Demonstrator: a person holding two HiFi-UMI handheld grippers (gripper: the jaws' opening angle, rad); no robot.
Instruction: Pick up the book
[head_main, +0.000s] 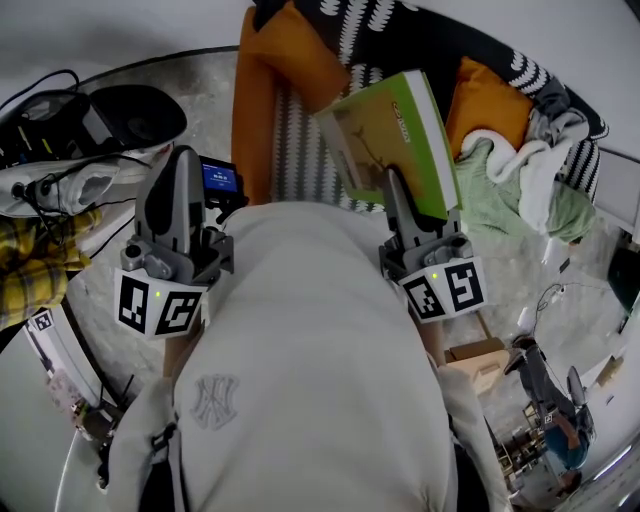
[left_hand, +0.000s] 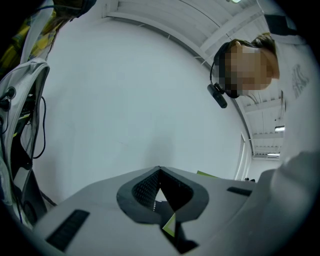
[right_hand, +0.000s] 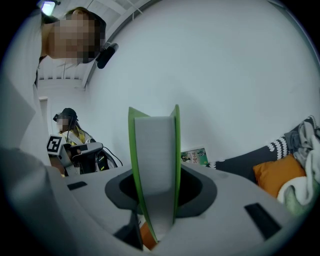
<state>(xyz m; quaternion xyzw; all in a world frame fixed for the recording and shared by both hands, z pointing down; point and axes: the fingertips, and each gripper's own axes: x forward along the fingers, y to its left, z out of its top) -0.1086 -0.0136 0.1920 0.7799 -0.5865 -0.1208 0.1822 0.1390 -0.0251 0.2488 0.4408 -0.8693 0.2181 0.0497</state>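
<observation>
We have the thick green-covered book (head_main: 400, 140) pinched in our right gripper's (right_hand: 158, 197) jaws, lifted above the orange cushions (head_main: 262, 100). Our left gripper (left_hand: 159, 174) hangs empty, jaws pressed together. The pickup looks done, so next we need only a steady hold.

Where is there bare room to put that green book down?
Two bare patches: the striped grey-and-white cover between the long orange cushion and the green book, and pale speckled floor between that cushion and the black bag. Crowded: crumpled green cloth and white cloth right of the book, yellow plaid cloth far left.
</observation>
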